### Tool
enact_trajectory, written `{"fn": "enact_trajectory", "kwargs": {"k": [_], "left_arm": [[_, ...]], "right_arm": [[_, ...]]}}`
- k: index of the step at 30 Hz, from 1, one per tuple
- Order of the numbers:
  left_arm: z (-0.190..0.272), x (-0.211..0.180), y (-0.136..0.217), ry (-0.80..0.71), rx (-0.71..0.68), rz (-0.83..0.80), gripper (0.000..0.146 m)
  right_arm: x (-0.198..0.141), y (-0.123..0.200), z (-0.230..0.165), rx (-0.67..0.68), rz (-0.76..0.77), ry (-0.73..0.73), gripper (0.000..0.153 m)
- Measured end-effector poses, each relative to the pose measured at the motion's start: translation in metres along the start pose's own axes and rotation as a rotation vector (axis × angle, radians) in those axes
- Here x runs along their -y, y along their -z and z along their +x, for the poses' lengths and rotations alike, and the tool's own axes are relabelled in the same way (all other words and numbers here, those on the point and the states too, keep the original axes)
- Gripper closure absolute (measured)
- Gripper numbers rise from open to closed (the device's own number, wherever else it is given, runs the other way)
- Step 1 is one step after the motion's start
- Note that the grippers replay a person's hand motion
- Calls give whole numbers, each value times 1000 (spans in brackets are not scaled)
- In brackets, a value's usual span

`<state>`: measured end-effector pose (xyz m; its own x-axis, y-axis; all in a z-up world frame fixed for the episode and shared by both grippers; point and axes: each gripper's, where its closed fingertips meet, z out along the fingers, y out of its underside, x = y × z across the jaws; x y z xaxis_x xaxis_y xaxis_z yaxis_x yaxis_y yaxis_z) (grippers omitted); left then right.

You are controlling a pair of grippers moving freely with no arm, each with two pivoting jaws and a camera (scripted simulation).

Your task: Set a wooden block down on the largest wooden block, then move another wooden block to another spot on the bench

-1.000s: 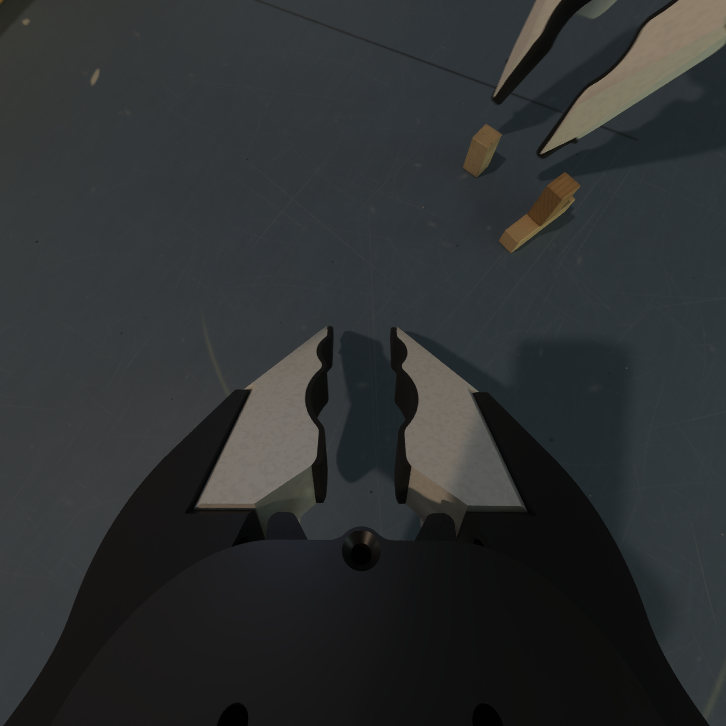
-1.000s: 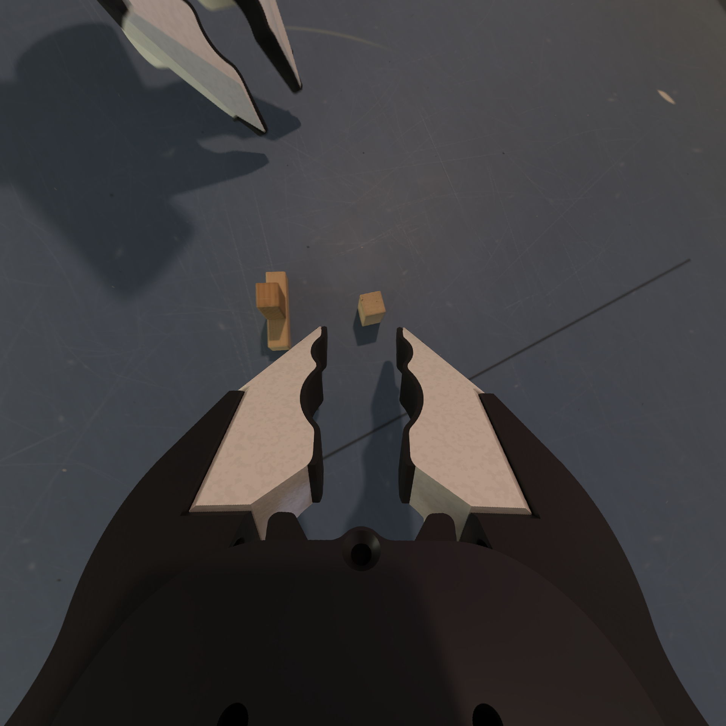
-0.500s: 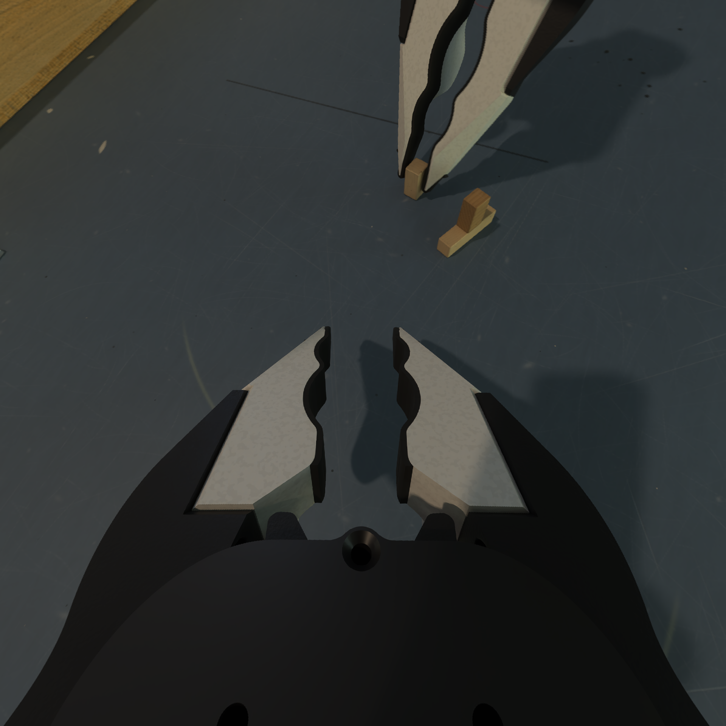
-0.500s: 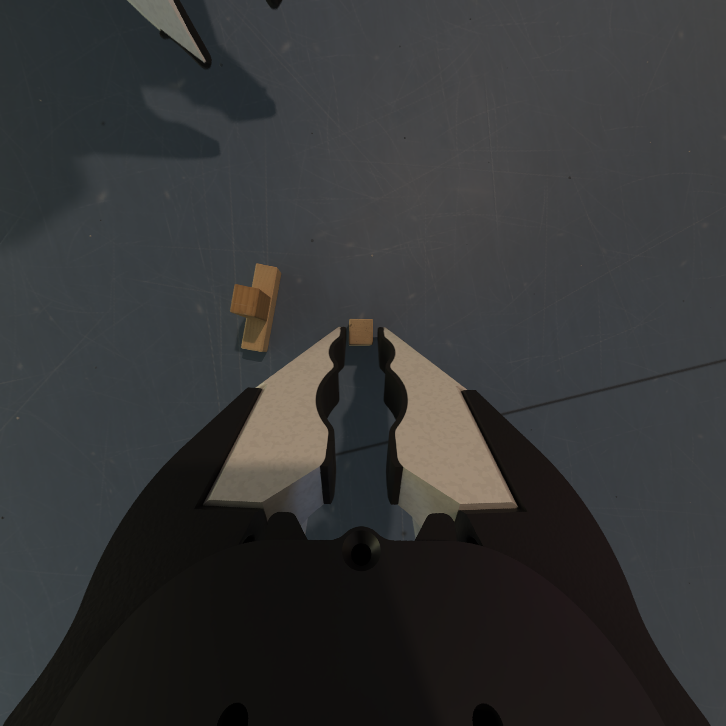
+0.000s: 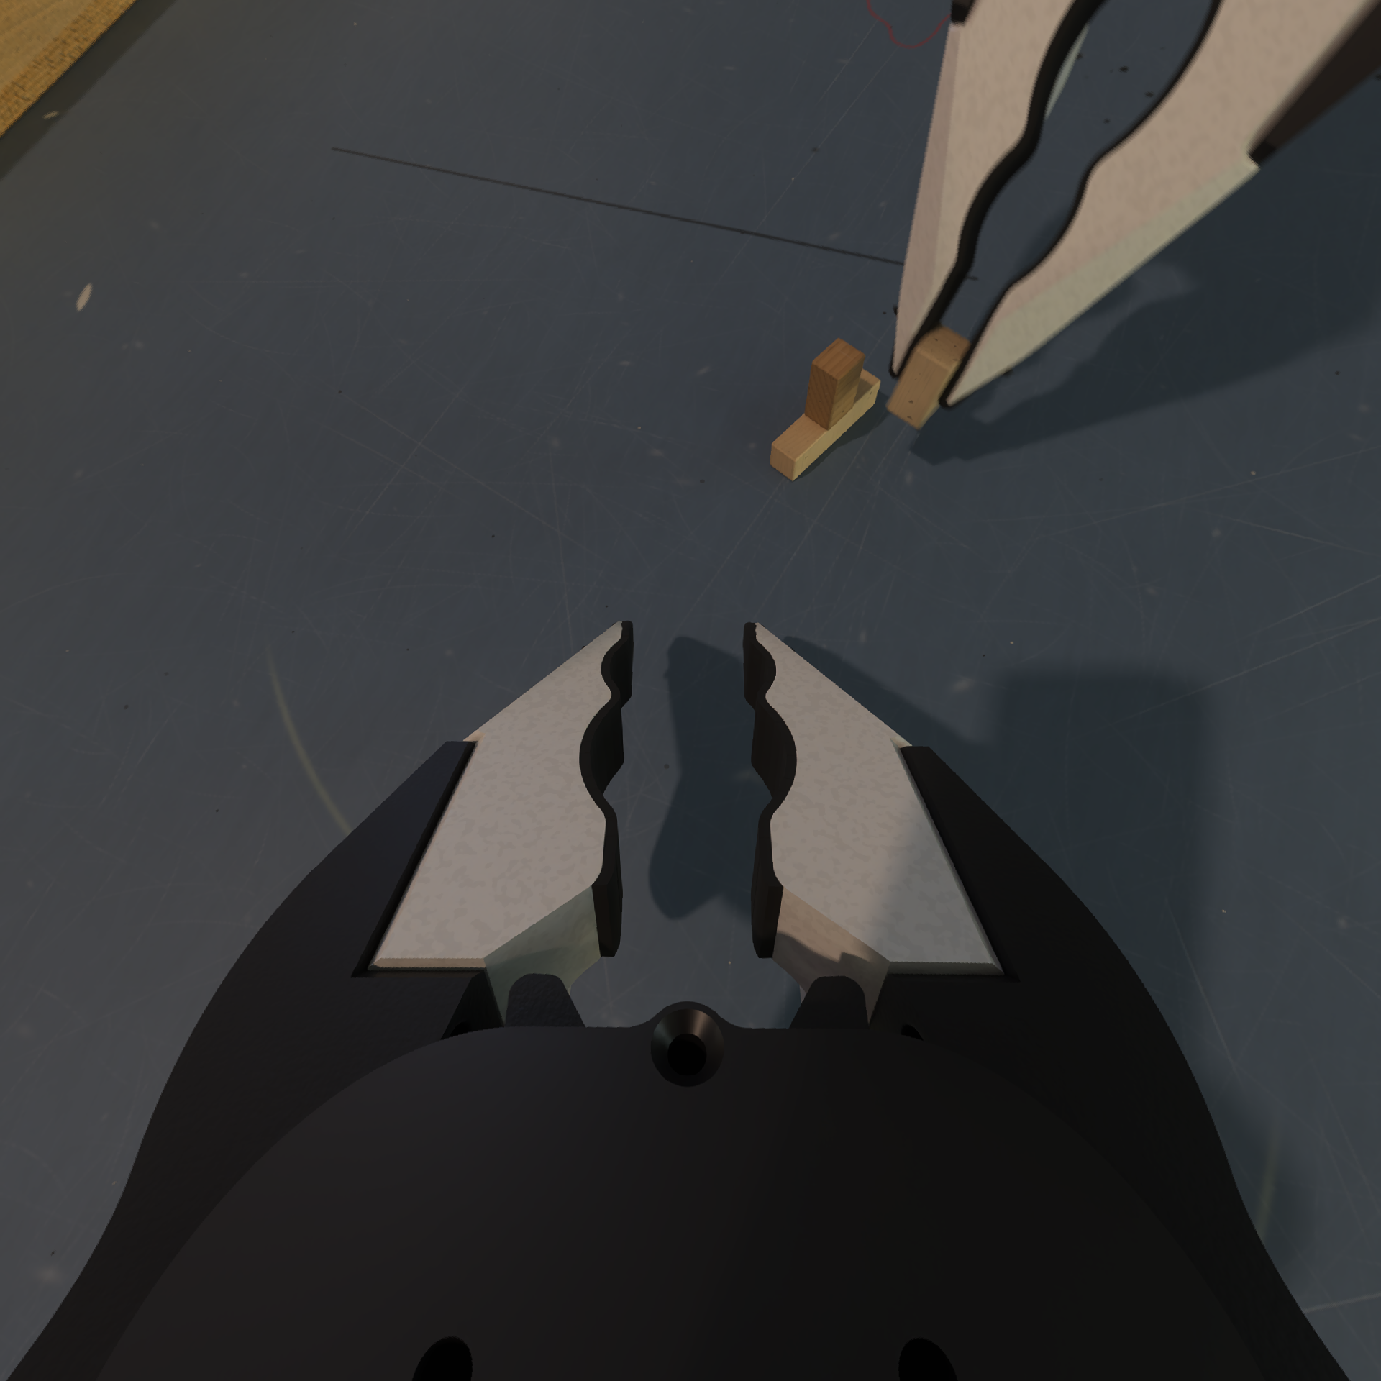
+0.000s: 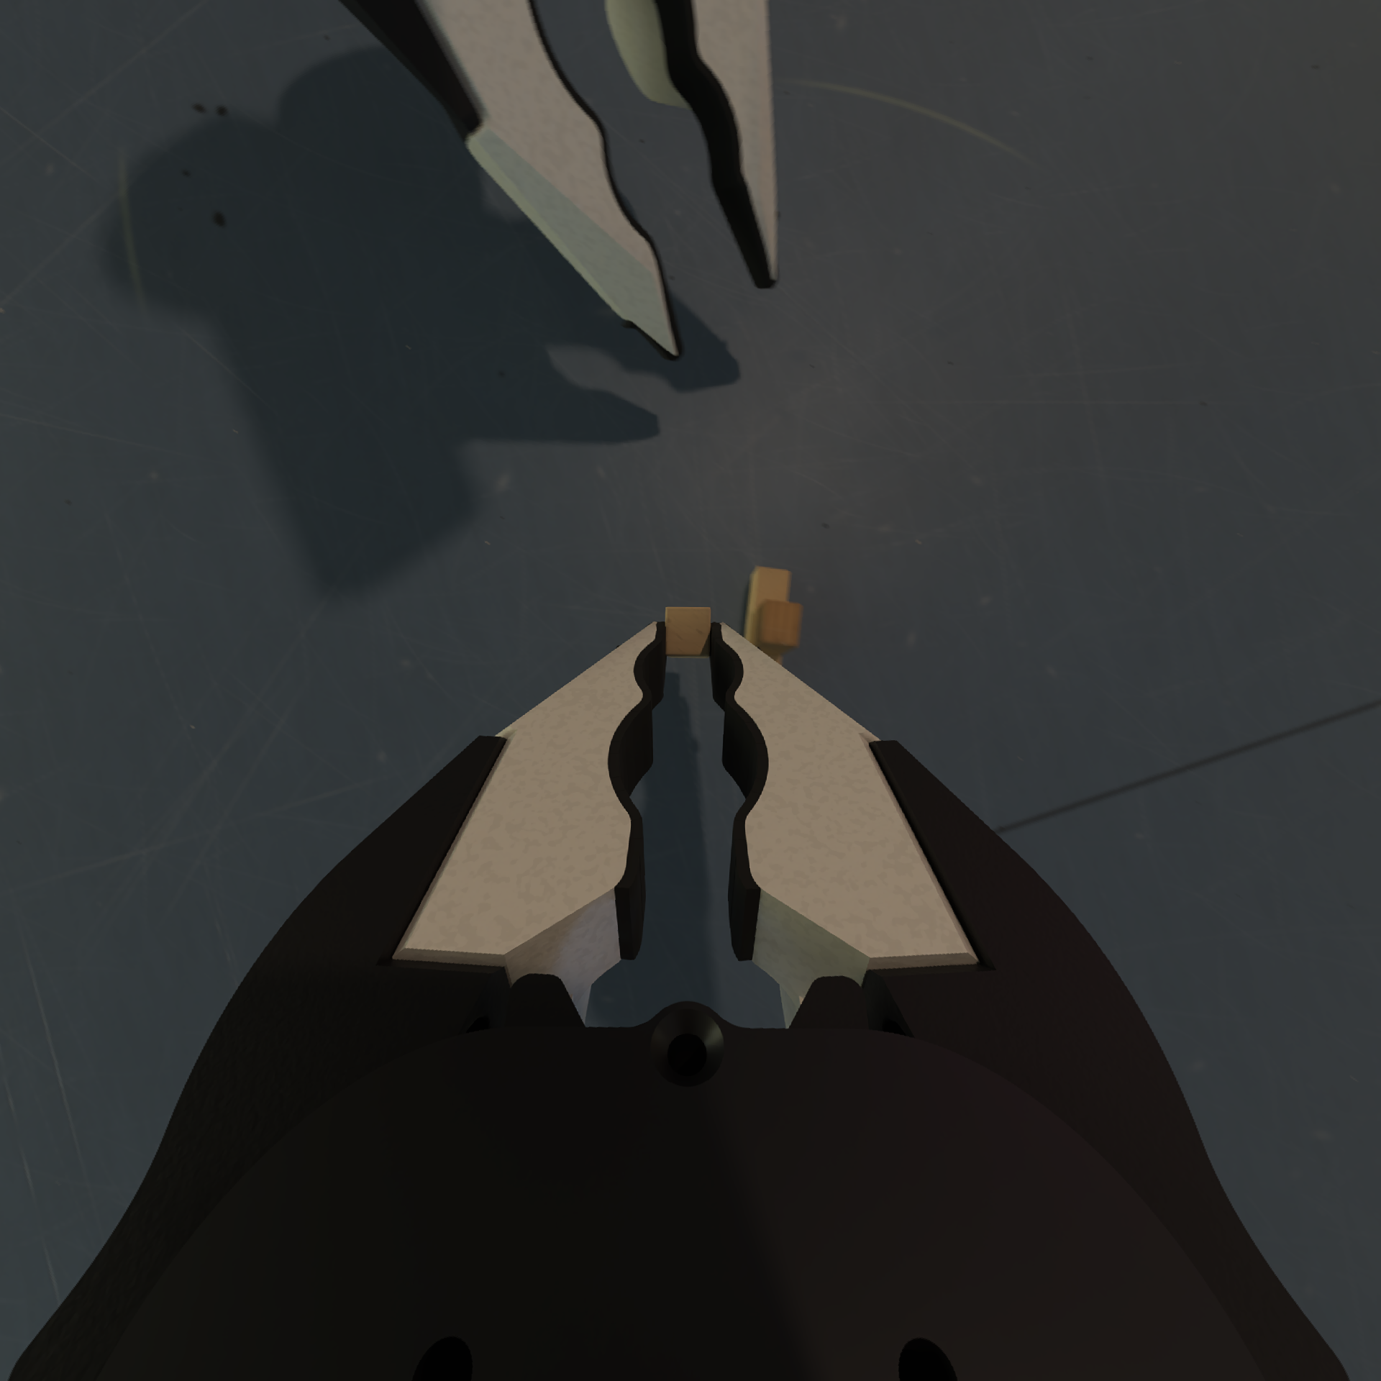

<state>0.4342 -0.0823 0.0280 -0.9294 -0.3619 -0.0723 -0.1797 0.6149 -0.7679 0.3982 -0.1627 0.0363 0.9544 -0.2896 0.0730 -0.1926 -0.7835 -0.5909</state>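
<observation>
Well in from the bench's wood-trimmed edge, we have our right gripper (image 6: 687, 635) closed at the tips on the small pale wooden cube (image 5: 927, 377), just beside the flat pale wooden slab (image 5: 822, 430) carrying the darker upright wooden block (image 5: 833, 385). Our left gripper (image 5: 687, 635) hangs part-open, empty, farther away.
</observation>
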Motion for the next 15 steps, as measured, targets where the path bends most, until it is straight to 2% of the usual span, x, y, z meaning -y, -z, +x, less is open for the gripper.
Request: {"fn": "enact_trajectory", "kwargs": {"k": [8,15], "left_arm": [[-15,-5,6,29,55,-5,117],[-27,-11,9,77,73,-6,117]], "right_arm": [[6,-24,-14,1,-37,-6,142],[3,-30,-14,-27,-47,-2,142]]}}
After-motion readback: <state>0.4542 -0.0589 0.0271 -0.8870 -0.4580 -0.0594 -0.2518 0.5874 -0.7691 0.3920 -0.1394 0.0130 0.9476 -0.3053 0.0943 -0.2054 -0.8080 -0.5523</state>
